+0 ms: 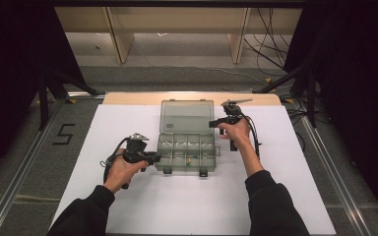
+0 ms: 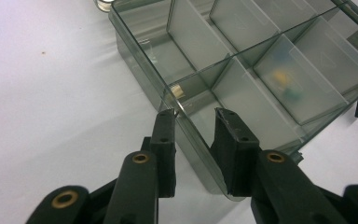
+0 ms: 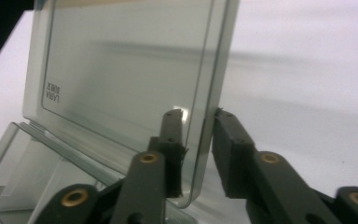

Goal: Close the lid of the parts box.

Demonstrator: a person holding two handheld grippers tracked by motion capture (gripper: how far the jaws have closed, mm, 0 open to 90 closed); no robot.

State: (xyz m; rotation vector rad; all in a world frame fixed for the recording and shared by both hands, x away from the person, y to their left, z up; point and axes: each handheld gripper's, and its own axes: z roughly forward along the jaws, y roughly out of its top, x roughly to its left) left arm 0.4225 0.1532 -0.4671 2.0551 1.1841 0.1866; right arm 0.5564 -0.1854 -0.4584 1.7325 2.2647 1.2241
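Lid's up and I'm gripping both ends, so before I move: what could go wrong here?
1. The right gripper pinches only the lid's thin side edge; it could slip out and the lid drop.
2. The left gripper straddles the box's side wall near a corner, a small hold, so the box may twist or slide on the white table.

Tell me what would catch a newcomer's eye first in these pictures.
A clear plastic compartment box sits mid-table on the white surface, its lid standing open at the far side. The right gripper has its jaws astride the lid's edge, while the left gripper straddles the box's side wall. A small yellow and green piece lies in one compartment.
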